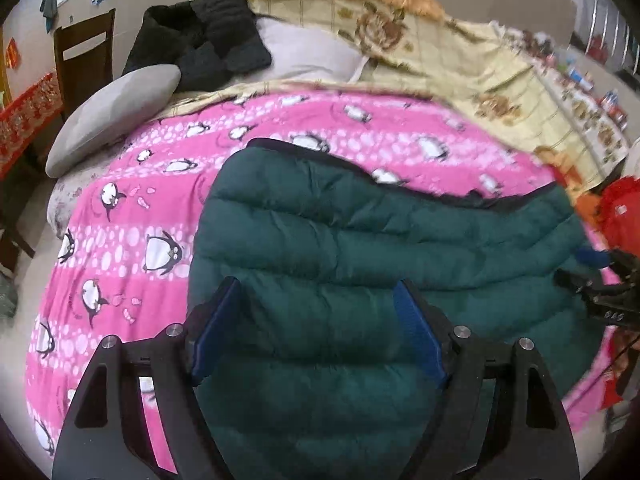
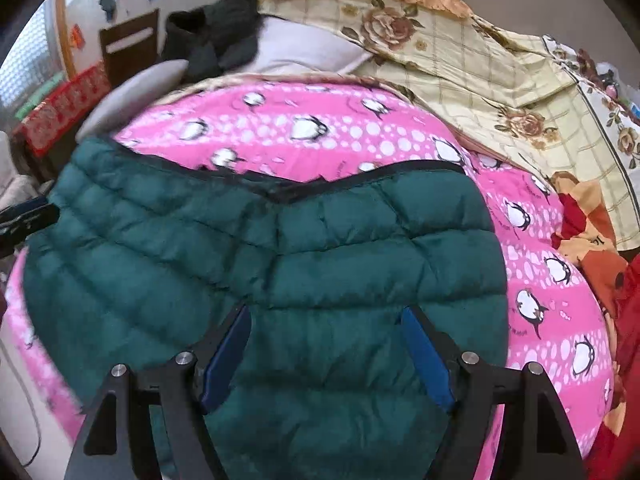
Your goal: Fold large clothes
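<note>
Green jacket (image 1: 340, 248) is lying spread across the bed's pink blanket (image 1: 132, 208), near its front edge. Left hand-held gripper (image 1: 316, 320) and right hand-held gripper (image 2: 326, 344) are hovering released above it, grasping nothing.

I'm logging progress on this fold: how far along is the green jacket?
Done: the green puffer jacket lies on the pink penguin blanket in a compact block, apparently already folded over. In hand: nothing; the left gripper and right gripper both hang open above it, pads clear. Left: possibly another fold or tidying; the black clothes by the grey pillow look unfolded.
</note>
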The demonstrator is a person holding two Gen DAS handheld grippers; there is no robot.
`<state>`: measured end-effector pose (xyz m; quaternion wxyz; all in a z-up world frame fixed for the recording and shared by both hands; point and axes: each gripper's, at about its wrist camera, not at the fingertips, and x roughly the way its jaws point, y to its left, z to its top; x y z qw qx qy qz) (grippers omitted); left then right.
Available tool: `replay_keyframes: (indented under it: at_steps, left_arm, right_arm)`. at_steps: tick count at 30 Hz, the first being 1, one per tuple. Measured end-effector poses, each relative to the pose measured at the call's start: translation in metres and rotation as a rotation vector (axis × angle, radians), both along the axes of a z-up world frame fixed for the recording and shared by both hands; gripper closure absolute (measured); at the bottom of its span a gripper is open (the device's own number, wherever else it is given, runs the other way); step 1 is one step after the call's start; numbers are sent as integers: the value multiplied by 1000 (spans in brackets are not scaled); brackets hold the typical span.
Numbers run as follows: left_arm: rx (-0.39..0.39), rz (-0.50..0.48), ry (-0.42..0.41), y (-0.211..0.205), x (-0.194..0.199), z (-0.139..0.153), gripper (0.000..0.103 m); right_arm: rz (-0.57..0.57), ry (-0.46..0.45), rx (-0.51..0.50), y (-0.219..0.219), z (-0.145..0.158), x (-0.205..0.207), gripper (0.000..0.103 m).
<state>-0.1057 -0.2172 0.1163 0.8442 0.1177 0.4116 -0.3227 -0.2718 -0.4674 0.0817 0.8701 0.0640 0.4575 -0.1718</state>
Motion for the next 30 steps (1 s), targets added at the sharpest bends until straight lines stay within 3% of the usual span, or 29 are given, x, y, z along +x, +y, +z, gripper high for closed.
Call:
replay_keyframes:
  at_steps: [5,15,19,22,26,30]
  left_arm:
    - [35,15,-14,-10,18,-26,24]
    - [3,35,6,-12,30,-45,21]
    - [1,48,2,-9,25,-42,21]
    - [1,57,-9,-4,19,-35,21]
    - [-13,69,-12,1,8,-25,21]
    - [-3,50,-39,3,-11,-17,21]
  right_arm:
    - [-33,14,14,-19,-28,23,27]
    - [-44,12,52,-33,-53,42,27]
    - [-60,1,46,-27,-43,35,27]
    - [-78,-47,107,-18,-22,20,27]
    - [-33,-94,107,10,1,5,27]
    - [39,-83,104,42,5,1,27]
